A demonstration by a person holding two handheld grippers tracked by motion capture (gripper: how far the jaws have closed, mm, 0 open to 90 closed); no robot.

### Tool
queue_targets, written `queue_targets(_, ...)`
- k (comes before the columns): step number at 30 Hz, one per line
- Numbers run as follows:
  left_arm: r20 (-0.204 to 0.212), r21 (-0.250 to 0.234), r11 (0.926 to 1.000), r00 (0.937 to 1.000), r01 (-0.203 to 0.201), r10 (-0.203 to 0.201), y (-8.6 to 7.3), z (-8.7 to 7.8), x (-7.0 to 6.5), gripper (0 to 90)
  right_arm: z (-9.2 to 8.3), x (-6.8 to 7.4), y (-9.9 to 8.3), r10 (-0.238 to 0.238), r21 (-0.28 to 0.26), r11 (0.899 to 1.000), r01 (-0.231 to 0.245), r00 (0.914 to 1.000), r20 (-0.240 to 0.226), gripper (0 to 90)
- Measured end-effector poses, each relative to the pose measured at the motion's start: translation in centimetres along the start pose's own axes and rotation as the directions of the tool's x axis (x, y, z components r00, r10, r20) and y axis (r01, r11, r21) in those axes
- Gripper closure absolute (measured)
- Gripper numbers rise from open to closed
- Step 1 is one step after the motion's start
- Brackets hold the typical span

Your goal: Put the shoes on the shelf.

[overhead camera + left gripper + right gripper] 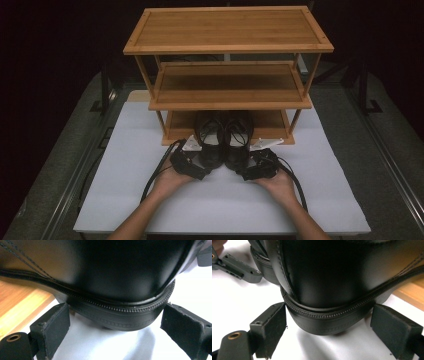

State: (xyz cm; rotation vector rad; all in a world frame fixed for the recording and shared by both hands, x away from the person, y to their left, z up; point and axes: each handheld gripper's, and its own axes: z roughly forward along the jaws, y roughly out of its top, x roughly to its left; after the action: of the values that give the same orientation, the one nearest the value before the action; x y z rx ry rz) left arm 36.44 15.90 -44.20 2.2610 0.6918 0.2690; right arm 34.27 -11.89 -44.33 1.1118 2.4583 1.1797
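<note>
A pair of black leather shoes stands with toes on the bottom shelf of a wooden rack and heels out on the white mat. My left gripper is at the heel of the left shoe, my right gripper at the heel of the right shoe. In the left gripper view the left gripper stands open, jaws either side of the left shoe's rubber heel. In the right gripper view the right gripper is open the same way around the right shoe. Both shoes rest on the mat.
The wooden rack has three tiers; its top and middle shelf are bare. Its uprights stand at the corners beside the shoes. Dark grey floor surrounds the mat. A jaw of the left gripper shows beside the right shoe.
</note>
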Motion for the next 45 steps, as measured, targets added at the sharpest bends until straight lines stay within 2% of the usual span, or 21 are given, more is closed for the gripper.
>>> queue_targets(7,0.01,-0.001,0.9998,0.9998,0.018,-0.018,0.9,-0.3,0.4,8.4,-0.6,-0.7,1.0,0.014,-0.003,1.0,-0.014,0.9996,-0.025,13.5)
queue_targets(10,0.01,-0.022,0.9992,0.9994,0.035,-0.034,1.3,-0.3,0.7,8.3,-0.7,-1.2,1.4,0.026,-0.009,1.0,-0.026,0.9991,-0.035,13.5)
queue_targets(15,0.013,-0.016,0.9996,0.9996,0.024,-0.023,1.9,-0.1,1.5,8.3,-0.4,-2.1,1.9,0.044,-0.016,0.999,-0.045,0.9977,-0.051,13.5)
queue_targets(19,0.02,-0.041,0.998,0.9987,0.048,-0.047,1.9,0.3,2.2,8.3,-0.2,-2.7,2.4,0.044,-0.023,0.999,-0.045,0.9976,-0.054,13.5)
queue_targets(21,0.023,-0.049,0.997,0.998,0.06,-0.058,1.8,0.4,2.5,8.3,0.0,-2.9,2.7,0.034,-0.026,0.999,-0.035,0.9982,-0.049,13.5)
queue_targets(25,0.024,-0.034,0.9973,0.9976,0.066,-0.065,2.1,0.6,2.9,8.3,0.2,-3.1,3.0,0.03,-0.026,0.999,-0.032,0.9987,-0.041,13.5)
queue_targets(34,0.006,-0.016,0.9991,0.9992,0.04,-0.04,3.2,1.1,4.3,8.3,1.0,-4.1,3.6,0.046,-0.047,0.998,-0.047,0.9983,-0.035,13.7)
queue_targets(37,-0.005,0.0,0.9995,0.9995,0.032,-0.032,3.4,1.5,4.7,8.3,1.5,-4.3,3.9,0.043,-0.036,0.998,-0.044,0.9988,-0.022,13.7)
queue_targets(41,-0.016,-0.005,0.9994,0.9993,0.033,-0.033,3.7,2.0,5.3,8.3,2.0,-4.7,4.2,0.052,-0.034,0.998,-0.052,0.9986,-0.006,13.7)
queue_targets(43,-0.016,-0.003,0.9986,0.9985,0.053,-0.053,3.8,2.2,5.5,8.3,2.2,-4.9,4.5,0.055,-0.032,0.998,-0.055,0.9985,0.002,13.7)
queue_targets(45,-0.025,0.007,0.9992,0.9989,0.04,-0.04,3.9,2.4,5.8,8.3,2.5,-5.1,4.7,0.044,-0.031,0.999,-0.044,0.9989,0.012,13.7)
